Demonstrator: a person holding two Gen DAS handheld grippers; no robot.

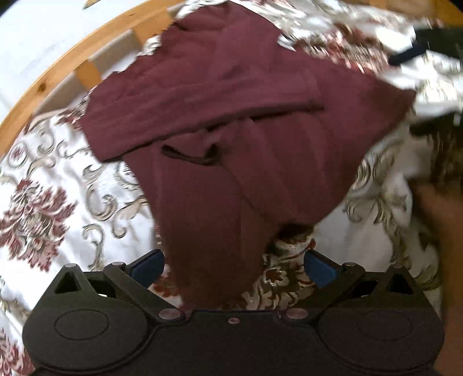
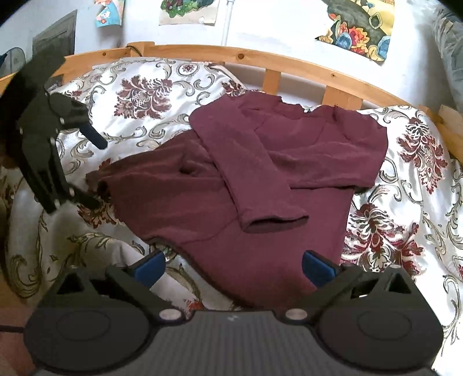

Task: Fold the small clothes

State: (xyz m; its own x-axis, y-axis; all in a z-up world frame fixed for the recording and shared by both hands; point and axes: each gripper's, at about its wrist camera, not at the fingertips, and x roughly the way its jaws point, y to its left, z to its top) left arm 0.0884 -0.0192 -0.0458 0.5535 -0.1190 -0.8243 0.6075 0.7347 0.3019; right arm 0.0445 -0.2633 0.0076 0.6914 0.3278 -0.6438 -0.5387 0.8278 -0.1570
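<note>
A maroon long-sleeved knit top lies flat on a white satin bedspread printed with dark red flowers and grey scrolls, its neckline toward the curved pale wooden bed rail and its hem toward the right wrist camera. One sleeve is folded diagonally across the chest of the top, its cuff resting open-ended near the middle of the garment. The right gripper, a black two-finger tool with blue pads, stands with its jaws spread wide above the hem of the top; the cloth lies beneath the gap, and neither pad presses on it. The left gripper appears in the right wrist view beside the top's far sleeve end, its fingers apart and gripping nothing. In the blurred left wrist view the same gripper shows its blue pads wide apart, with the top lying under and beyond them. Colourful paper pictures hang on the white wall behind the bed rail.
</note>
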